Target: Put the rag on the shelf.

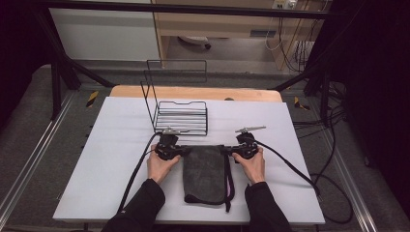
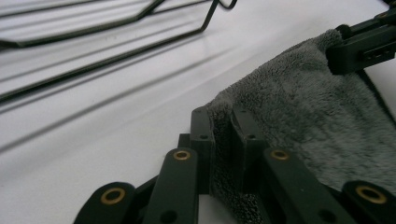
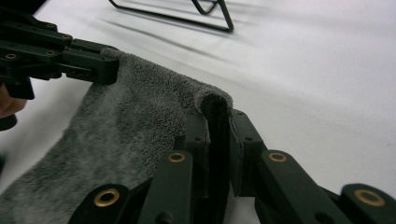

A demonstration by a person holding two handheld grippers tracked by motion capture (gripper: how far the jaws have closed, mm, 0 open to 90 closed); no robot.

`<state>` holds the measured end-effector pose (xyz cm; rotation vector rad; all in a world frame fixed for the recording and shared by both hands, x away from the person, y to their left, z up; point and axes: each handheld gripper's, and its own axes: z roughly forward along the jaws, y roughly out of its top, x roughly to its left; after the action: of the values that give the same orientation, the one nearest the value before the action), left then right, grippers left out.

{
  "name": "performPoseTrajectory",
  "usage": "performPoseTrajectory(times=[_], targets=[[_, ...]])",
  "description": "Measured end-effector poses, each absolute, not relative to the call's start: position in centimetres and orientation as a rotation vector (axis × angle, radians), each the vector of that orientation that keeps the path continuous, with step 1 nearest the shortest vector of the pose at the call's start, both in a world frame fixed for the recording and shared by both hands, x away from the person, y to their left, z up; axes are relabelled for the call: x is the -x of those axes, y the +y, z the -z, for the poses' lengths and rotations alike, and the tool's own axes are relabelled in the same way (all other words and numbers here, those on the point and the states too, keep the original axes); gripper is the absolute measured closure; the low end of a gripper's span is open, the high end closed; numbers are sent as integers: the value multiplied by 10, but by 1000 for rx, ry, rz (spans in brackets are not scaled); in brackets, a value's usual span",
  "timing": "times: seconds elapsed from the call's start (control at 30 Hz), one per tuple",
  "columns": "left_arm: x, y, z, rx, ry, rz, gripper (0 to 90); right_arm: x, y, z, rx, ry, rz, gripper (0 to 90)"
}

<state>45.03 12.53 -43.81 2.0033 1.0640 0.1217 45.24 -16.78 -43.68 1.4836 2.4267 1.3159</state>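
A dark grey towel (image 1: 205, 174) lies folded on the white table (image 1: 121, 159), between the person's hands. My left gripper (image 1: 183, 151) is shut on the towel's far left corner (image 2: 223, 105). My right gripper (image 1: 225, 150) is shut on the far right corner (image 3: 214, 100), the fabric pinched between its pads. In the left gripper view the right gripper (image 2: 362, 44) grips the opposite corner. In the right gripper view the left gripper (image 3: 88, 65) holds the other corner. Both grippers lie low at table level, pointing inward toward each other.
A black wire rack (image 1: 180, 116) stands just beyond the towel, with an upright wire back (image 1: 174, 72). A dark strap (image 1: 229, 181) runs along the towel's right edge. Cables (image 1: 290, 164) trail from both grippers across the table. Metal frame rails flank the table.
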Motion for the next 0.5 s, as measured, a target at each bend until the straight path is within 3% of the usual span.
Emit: performPoseTrajectory(times=[0.5], targets=[[-427,132,411,-1945,959,-192,807,-421,-175,410,-1320,2324,-1512,805]])
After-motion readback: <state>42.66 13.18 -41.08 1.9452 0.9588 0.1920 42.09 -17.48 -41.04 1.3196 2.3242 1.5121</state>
